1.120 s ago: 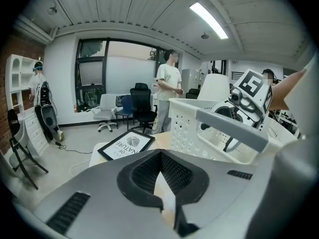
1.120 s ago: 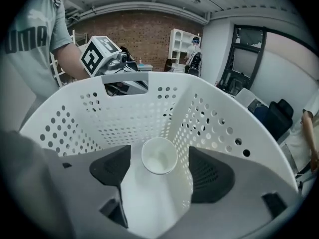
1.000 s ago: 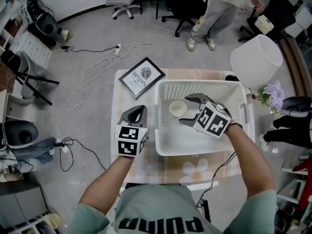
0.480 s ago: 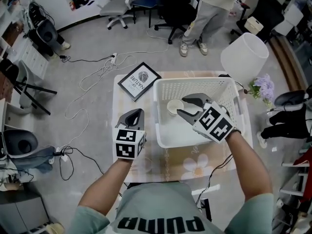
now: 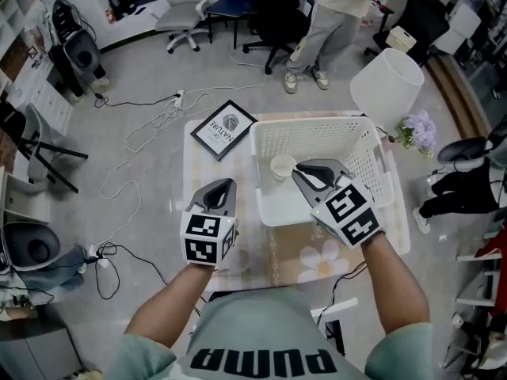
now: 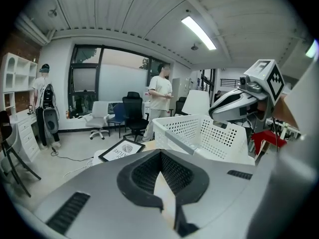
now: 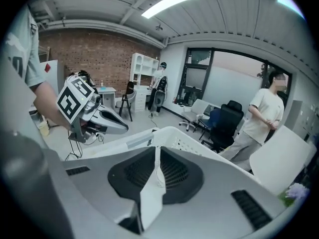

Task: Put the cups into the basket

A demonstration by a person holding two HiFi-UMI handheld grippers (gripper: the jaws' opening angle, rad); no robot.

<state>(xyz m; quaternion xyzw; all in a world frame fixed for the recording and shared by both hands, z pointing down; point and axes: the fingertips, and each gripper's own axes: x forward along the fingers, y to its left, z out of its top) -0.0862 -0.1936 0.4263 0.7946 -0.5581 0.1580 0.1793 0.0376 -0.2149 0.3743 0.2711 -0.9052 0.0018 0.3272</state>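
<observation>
A cream cup (image 5: 282,167) stands inside the white perforated basket (image 5: 317,127), near its left wall. My right gripper (image 5: 299,167) hovers over the basket's floor just right of the cup, its jaws closing with nothing between them. In the right gripper view the right gripper's (image 7: 157,151) tips nearly meet, empty. My left gripper (image 5: 230,182) sits over the table left of the basket, shut and empty. In the left gripper view the left gripper (image 6: 159,158) points at the basket (image 6: 199,133).
A framed picture (image 5: 224,127) lies at the table's far left corner. A white lampshade (image 5: 386,85) and purple flowers (image 5: 418,129) stand right of the basket. The floral tablecloth (image 5: 305,264) shows in front. A person (image 5: 333,22) stands beyond the table; cables cross the floor.
My right gripper has gone from wide open to nearly closed and drawn back a little from the cup, which stays in the basket. The left gripper has barely moved.
</observation>
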